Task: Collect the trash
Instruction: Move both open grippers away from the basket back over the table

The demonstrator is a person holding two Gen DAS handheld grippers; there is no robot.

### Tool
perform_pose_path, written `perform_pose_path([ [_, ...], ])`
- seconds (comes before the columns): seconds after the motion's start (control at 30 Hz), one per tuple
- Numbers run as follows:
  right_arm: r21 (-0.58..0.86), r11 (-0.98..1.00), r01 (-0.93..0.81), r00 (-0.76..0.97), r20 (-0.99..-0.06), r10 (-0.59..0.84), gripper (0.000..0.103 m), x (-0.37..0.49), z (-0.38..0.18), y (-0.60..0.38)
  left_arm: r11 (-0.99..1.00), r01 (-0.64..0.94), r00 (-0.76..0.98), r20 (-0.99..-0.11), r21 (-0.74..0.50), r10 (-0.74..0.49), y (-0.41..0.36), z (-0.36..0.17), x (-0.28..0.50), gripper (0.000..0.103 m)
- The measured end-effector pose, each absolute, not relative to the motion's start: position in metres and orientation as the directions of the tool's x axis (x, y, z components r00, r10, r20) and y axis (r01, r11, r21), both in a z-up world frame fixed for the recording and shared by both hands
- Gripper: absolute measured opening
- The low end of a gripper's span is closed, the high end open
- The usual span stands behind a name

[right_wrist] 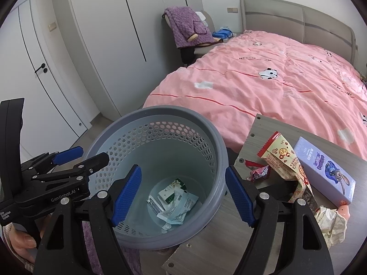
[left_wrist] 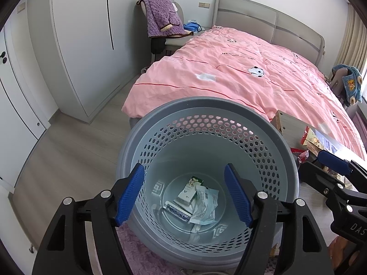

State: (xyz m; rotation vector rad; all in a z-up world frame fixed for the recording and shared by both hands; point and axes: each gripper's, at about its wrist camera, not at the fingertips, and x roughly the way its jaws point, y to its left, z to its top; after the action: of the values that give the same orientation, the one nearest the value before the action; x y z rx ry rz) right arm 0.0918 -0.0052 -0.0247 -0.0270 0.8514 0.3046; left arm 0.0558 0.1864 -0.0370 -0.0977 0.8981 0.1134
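Grey plastic bin (right_wrist: 156, 174), with a perforated wall, stands at the edge of the wooden counter (right_wrist: 218, 236), close against the foot of the pink bed (right_wrist: 275, 87).

Progress: partly done, by the look of it. Trash already lies at the bottom of the bin: one green-and-white small carton (left_wrist: 189, 190), one pale crumpled packet with a barcode (left_wrist: 206, 206), and one flat strip with blue print (left_wrist: 179, 213). That makes three pieces countable; a white scrap beneath them may be a fourth, but this cannot be told for sure.

Remaining on the counter, seen from the right wrist view: one snack wrapper with a red top edge (right_wrist: 282, 158), one small pink-and-red wrapper (right_wrist: 259, 171), one crumpled white paper (right_wrist: 332, 226), and one purple box (right_wrist: 325, 171). Whether the box counts as trash cannot be judged. At least three loose pieces are left to collect.

Left tool (left_wrist: 184, 194): fingers wide apart, nothing between them, poised over the mouth of the bin.

Right tool (right_wrist: 183, 197): fingers likewise wide and empty, hanging over the near rim of the bin, with the remaining wrappers off to its right.

Count of tools: two. Count of bins: one.
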Motion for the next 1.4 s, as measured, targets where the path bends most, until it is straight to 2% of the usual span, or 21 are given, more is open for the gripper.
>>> perform_pose_path([
  [0.83, 0.089, 0.978, -0.188, 0.656, -0.729, 0.193, 0.075, 0.058, -0.015, -0.047, 0.998, -0.056, 0.644, -0.764, -0.003, 0.034, 0.143, -0.024, 0.035, 0.073],
  [1.4, 0.097, 0.995, -0.015, 0.674, -0.734, 0.081, 0.078, 0.021, -0.02, -0.134, 1.0, 0.008, 0.647, -0.762, 0.009, 0.001, 0.096, -0.022, 0.038, 0.074],
])
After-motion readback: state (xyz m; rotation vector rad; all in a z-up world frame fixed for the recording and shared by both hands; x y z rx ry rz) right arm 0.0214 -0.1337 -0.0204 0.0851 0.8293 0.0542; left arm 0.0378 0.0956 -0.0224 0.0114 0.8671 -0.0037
